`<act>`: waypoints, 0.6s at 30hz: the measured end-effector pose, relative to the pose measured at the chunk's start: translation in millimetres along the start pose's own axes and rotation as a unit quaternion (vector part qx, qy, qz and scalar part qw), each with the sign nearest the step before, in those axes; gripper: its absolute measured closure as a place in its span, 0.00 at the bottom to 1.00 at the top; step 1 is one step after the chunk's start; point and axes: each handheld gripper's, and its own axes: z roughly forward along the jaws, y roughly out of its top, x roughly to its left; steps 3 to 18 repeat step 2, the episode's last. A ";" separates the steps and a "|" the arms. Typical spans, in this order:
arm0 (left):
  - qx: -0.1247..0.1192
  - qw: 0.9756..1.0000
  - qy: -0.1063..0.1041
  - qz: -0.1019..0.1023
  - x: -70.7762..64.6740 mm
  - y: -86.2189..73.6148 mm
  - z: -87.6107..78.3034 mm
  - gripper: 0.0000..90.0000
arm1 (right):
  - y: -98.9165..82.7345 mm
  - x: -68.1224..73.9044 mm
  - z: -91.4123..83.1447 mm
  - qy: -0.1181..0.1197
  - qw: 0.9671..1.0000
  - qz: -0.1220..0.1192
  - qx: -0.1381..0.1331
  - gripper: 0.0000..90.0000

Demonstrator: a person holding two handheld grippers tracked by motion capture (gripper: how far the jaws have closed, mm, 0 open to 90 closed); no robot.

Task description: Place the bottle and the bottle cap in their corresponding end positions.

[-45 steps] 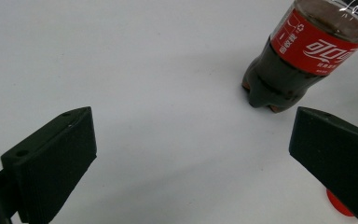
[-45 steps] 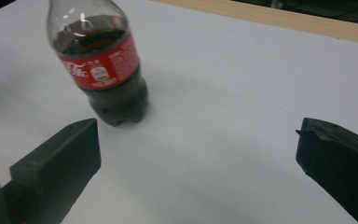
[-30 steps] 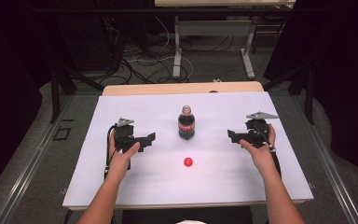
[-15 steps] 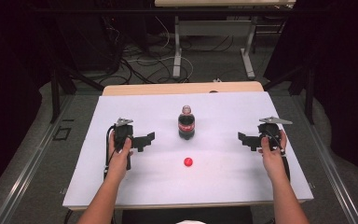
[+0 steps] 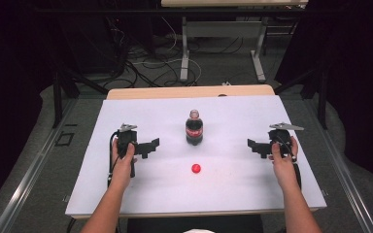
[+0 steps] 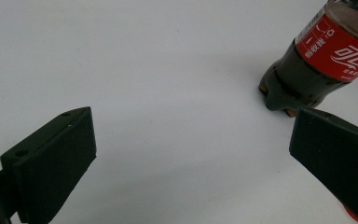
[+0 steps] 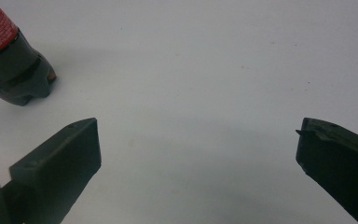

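Note:
A dark cola bottle with a red label stands upright and uncapped at the middle of the white table. Its red cap lies on the table in front of it. My left gripper sits left of the bottle, open and empty, jaws pointing toward it. In the left gripper view the bottle is at the upper right beyond the wide-open gripper, and a sliver of the cap peeks from under the right jaw. My right gripper rests open to the right of the bottle. The right gripper view has the bottle's base at the upper left, far from the gripper.
A tan board edge runs along the table's far side. Beyond it are cables on the floor and desk legs. Bare white surface lies on both sides of the bottle.
My right gripper has drawn back to the right, away from the bottle, and slightly nearer the person. The left gripper, bottle and cap have stayed put.

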 end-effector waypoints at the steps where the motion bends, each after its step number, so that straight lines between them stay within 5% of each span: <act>1: 0.000 1.000 0.000 -0.001 0.1 -0.1 0.2 0.01 | 0.3 0.3 -0.5 0.001 1.000 0.001 0.000 0.00; 18: 0.000 1.000 0.000 -0.001 0.3 -0.1 0.2 0.01 | 0.6 0.6 -0.8 0.002 1.000 0.002 -0.001 0.00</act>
